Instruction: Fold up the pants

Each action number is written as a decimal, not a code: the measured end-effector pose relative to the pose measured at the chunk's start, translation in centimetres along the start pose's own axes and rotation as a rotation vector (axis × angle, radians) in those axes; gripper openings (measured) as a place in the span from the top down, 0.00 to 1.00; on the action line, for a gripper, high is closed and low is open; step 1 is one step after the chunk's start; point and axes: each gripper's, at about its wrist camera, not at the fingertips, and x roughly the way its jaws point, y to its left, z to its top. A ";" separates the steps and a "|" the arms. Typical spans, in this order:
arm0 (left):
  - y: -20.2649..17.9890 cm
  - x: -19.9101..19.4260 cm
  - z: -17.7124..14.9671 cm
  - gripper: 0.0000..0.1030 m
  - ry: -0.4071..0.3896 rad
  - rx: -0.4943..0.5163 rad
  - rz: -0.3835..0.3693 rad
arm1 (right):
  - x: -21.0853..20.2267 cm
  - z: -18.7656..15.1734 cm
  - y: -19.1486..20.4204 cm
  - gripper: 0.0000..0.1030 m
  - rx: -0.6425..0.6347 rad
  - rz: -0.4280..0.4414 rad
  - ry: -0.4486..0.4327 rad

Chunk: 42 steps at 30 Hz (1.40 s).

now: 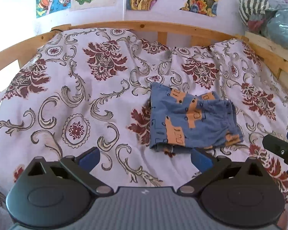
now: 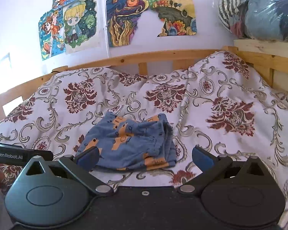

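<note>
Small blue pants with orange patches (image 1: 190,118) lie folded into a compact bundle on the floral bedspread (image 1: 71,95). In the left wrist view they sit just beyond and right of my left gripper (image 1: 146,156), which is open and holds nothing. In the right wrist view the pants (image 2: 128,141) lie right in front of my right gripper (image 2: 146,156), also open and empty, its left blue pad (image 2: 88,156) at the bundle's near-left corner. The right gripper's body (image 1: 280,147) shows at the left view's right edge, and the left gripper's body (image 2: 19,154) at the right view's left edge.
A wooden bed rail (image 2: 144,57) runs along the far side and right of the bed. Bagged clothes (image 2: 259,9) rest on a wooden ledge at the upper right. Colourful drawings (image 2: 124,15) hang on the wall behind. The bedspread (image 2: 230,115) is rumpled toward the right.
</note>
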 end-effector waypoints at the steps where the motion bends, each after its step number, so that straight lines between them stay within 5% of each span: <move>1: -0.1 -0.1 -0.2 0.00 0.002 0.004 -0.001 | -0.2 -0.1 0.0 0.01 0.000 -0.003 0.002; 42: 0.2 0.6 -0.6 0.00 0.053 -0.014 -0.006 | 0.2 -0.5 0.2 0.01 -0.036 -0.002 0.027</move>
